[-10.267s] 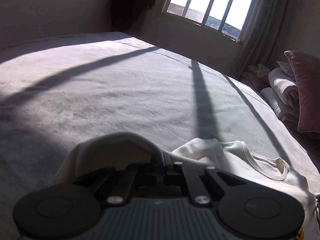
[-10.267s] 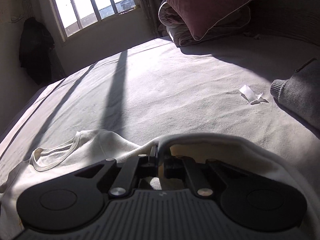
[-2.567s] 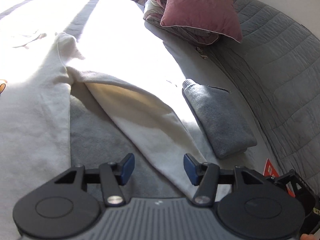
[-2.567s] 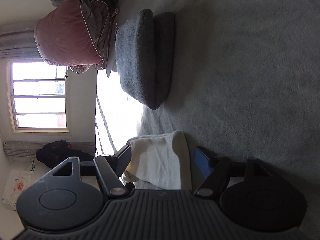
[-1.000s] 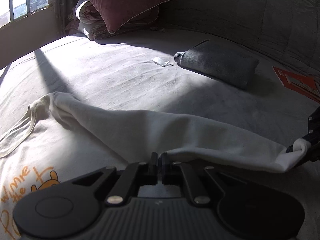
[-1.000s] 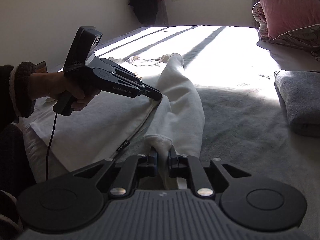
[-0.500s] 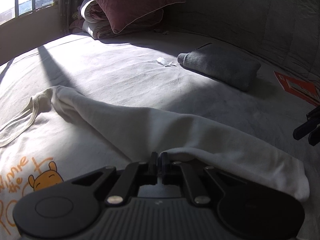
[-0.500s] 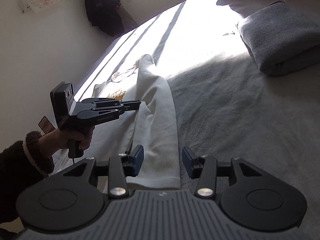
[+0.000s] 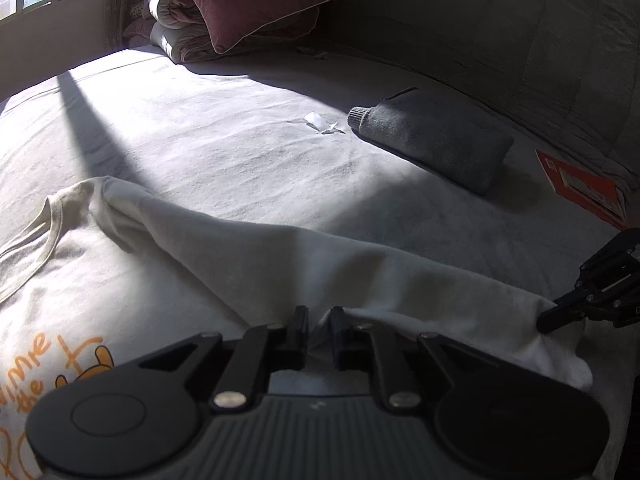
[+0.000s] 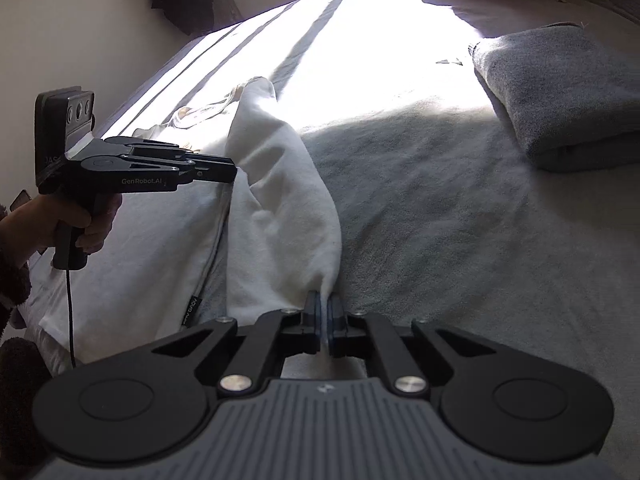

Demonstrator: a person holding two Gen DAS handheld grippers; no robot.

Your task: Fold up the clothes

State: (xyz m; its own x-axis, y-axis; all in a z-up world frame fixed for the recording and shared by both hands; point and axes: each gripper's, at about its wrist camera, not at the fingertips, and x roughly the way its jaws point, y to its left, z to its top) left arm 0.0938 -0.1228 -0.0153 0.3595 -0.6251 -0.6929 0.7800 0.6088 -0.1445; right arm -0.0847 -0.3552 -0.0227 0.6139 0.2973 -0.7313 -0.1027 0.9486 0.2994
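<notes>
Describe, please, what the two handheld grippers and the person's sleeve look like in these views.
Both grippers are matte black, with a ribbed grey body, two round black discs and silver screws. The right gripper has blue pads. The left gripper has a pistol handle, white "GenRobot.AI" lettering, a boxy rear block with round holes and a thin black cable. The sleeve is dark and fuzzy.
</notes>
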